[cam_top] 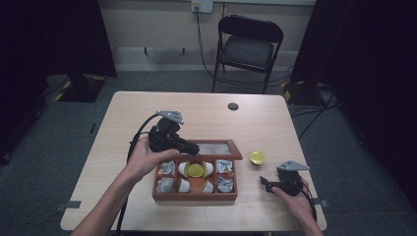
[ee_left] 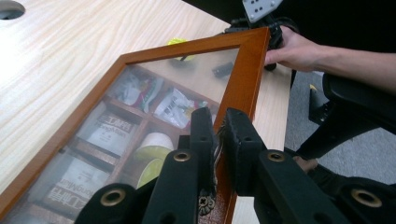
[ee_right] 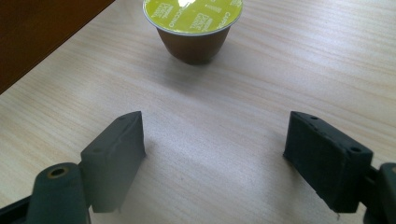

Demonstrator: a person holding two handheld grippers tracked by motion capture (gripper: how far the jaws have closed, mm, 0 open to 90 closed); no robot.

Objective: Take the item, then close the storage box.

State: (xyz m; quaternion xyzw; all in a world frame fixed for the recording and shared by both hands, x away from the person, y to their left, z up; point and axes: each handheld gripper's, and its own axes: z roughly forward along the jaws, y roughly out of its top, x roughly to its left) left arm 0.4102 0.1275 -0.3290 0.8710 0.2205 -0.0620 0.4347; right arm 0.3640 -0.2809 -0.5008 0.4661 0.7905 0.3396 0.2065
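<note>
Jaws of the left gripper (ee_left: pixel 219 140) are pinched tight on the front rail of the wooden-framed, frosted-pane lid (ee_left: pixel 243 88), holding it tilted up above the red-brown compartmented wooden box (cam_top: pixel 194 196) of sachets and capsules near the table's front edge. Off to the box's right, the right gripper (ee_right: pixel 215 158) rests low over the pale wooden table (ee_right: pixel 261 70), jaws spread apart and empty, pointing at a yellow-lidded brown coffee capsule (ee_right: pixel 192 28) standing just ahead of them.

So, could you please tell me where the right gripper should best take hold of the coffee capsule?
Probably around the tapered brown body of the coffee capsule, just beneath its wide yellow-green foil rim, approaching level from the near side. It stands upright and apart from the wooden box, ahead of the open right gripper.
</note>
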